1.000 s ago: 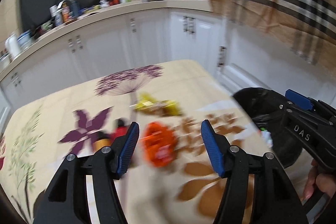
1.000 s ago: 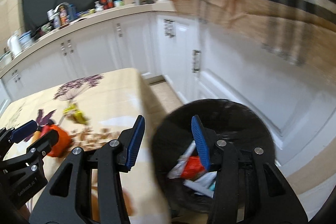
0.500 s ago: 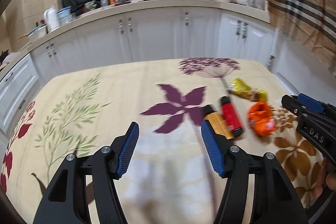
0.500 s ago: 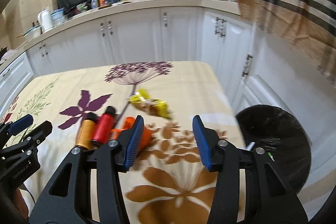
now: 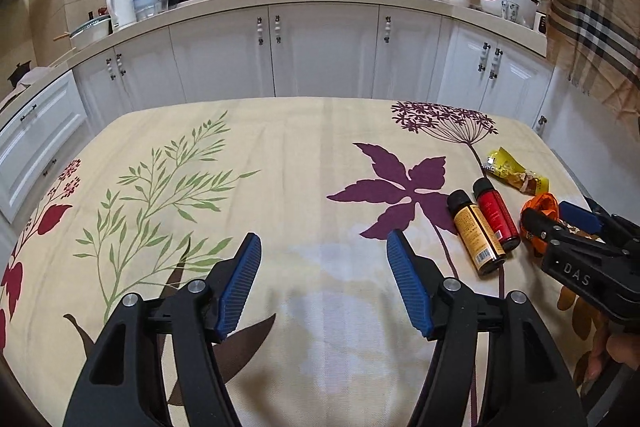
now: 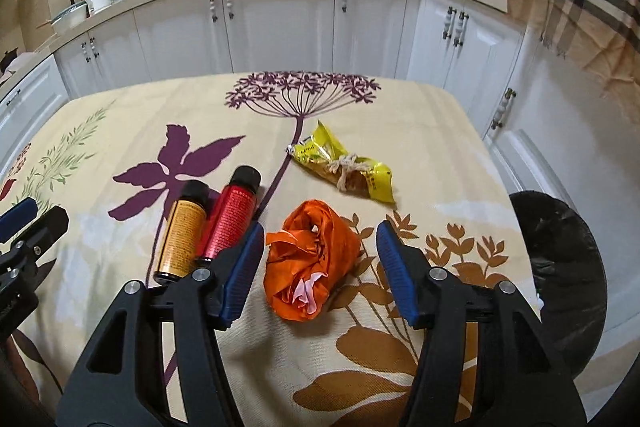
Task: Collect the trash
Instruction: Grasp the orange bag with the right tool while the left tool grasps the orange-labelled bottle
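Four pieces remain near the worktop's (image 6: pixel 440 131) right edge, with the right gripper (image 6: pixel 316 267) spread-jawed around the orange wrapper (image 6: pixel 312 259), not pinching, and the left gripper (image 5: pixel 322 283) opening its jaws on nothing.

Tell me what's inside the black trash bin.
The black trash bin stands beside the table, partly cut off by the right gripper. Only its dark liner shows; its contents cannot be made out.

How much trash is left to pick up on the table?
Four pieces are left on the tablecloth: an orange wrapper, a yellow snack bag, a red bottle and an amber bottle. The right gripper hangs open around the orange wrapper, not holding it. The left gripper is opening, empty. The bin waits beside the table.
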### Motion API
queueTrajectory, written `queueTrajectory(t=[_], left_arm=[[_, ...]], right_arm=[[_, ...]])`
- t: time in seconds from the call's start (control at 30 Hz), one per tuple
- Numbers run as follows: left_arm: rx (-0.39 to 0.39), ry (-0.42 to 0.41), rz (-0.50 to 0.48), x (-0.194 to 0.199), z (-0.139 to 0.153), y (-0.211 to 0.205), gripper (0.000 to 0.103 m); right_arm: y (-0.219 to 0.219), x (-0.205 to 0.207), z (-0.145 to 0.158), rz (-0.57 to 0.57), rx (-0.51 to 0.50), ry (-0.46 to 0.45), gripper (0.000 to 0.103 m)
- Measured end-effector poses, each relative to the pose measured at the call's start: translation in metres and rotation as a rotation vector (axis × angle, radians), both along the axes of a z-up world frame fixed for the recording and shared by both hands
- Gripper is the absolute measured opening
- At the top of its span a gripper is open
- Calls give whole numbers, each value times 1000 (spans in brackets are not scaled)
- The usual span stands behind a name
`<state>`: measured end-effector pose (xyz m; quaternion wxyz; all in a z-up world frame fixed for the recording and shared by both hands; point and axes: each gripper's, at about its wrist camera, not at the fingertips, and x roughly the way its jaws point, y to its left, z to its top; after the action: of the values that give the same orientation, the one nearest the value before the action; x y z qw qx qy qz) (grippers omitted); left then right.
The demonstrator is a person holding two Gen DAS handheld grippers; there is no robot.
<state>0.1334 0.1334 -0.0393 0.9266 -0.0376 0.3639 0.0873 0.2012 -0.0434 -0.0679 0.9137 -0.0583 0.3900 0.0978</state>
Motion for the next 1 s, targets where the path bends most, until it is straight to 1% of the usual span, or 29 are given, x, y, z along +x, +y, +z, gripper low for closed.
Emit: queueTrajectory(t=[0.03, 0.27, 0.57, 0.77, 1.0], left_arm=[[-5, 1, -4, 0, 0, -1, 65], [-21, 6, -52, 6, -1, -21, 66], [-11, 19, -127, 18, -2, -61, 68], [10, 46, -141, 32, -8, -74, 69], [43, 94, -138, 45, -19, -77, 69]], right_arm=[[-1, 0, 0, -1, 5, 3, 43], [-10, -4, 4, -13, 0, -20, 44], [-48, -14, 11, -65, 17, -50, 44], [-73, -18, 13, -96, 38, -59, 44], [-86, -18, 12, -112, 59, -59, 44]])
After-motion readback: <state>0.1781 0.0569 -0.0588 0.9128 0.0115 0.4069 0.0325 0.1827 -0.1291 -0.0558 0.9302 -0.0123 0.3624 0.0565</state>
